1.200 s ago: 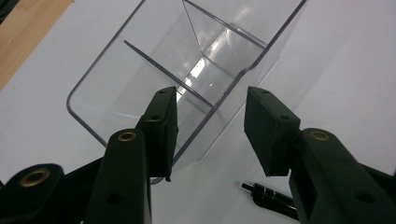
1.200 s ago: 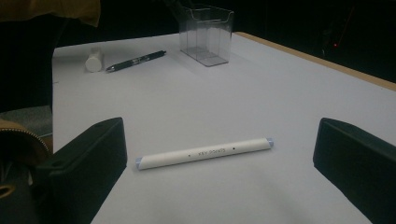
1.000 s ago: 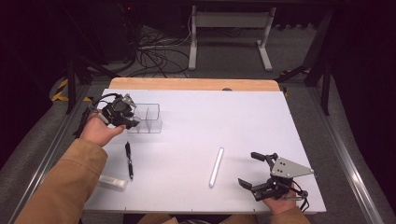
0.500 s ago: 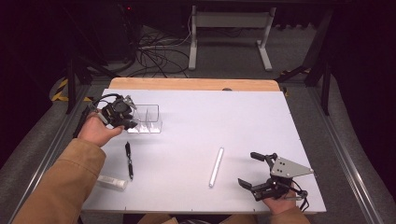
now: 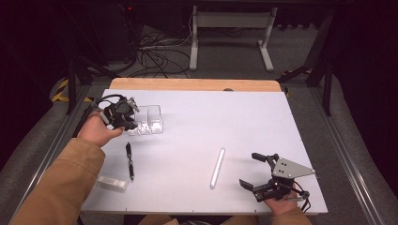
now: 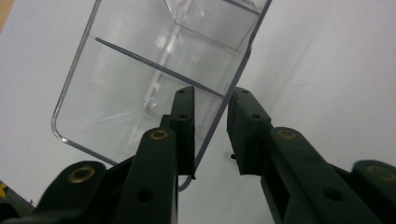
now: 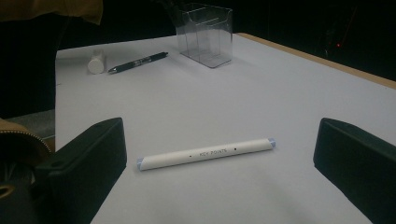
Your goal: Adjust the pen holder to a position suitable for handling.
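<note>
A clear plastic organizer [image 5: 149,121] with divided compartments stands at the table's left rear. My left gripper [image 5: 129,117] is at its left end. In the left gripper view its jaws straddle one thin wall of the organizer [image 6: 140,79], and the gripper [image 6: 214,98] is open, with a gap wider than the wall. A white marker [image 5: 217,167] lies at centre front. My right gripper [image 5: 249,169] rests at the front right, wide open and pointing at the marker [image 7: 205,153], a short way back from it [image 7: 222,133].
A black pen [image 5: 129,160] lies at the front left, with a small white block [image 5: 112,183] nearer the front edge. Both also appear far off in the right gripper view, the pen [image 7: 137,62] beside the block [image 7: 96,64]. A wooden strip [image 5: 187,85] edges the table's rear.
</note>
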Action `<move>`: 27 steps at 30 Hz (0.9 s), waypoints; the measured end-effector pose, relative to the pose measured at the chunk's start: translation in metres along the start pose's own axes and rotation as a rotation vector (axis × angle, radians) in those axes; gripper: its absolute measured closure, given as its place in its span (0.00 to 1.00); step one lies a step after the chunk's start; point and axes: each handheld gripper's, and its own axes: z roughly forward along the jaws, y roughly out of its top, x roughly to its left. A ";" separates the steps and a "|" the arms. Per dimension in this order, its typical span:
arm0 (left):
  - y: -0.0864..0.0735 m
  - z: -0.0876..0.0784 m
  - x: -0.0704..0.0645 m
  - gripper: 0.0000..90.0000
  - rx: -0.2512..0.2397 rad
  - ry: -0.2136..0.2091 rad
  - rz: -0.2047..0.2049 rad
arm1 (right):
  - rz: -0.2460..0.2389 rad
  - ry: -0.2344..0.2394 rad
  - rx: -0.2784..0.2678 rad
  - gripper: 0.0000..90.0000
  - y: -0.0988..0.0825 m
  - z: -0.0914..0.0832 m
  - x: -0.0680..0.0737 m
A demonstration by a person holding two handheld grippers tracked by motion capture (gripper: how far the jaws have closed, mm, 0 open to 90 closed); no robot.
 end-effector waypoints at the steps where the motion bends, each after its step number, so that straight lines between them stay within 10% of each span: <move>1: 0.001 0.000 -0.002 0.84 0.004 -0.018 0.016 | -0.001 0.000 0.001 0.04 0.000 0.000 0.000; 5: 0.002 0.000 -0.005 0.93 0.010 -0.044 0.041 | -0.002 0.000 0.001 0.04 0.000 0.000 0.000; 9: 0.007 0.001 -0.011 0.98 0.025 0.016 0.073 | -0.002 0.000 0.001 0.03 0.000 0.000 0.000; 18: 0.019 -0.013 -0.022 0.98 -0.050 -0.075 0.111 | -0.003 -0.001 -0.001 0.03 0.000 -0.001 0.000; 27: 0.042 -0.028 -0.053 0.98 -0.106 -0.169 0.252 | -0.004 0.002 -0.003 0.03 0.000 -0.001 0.001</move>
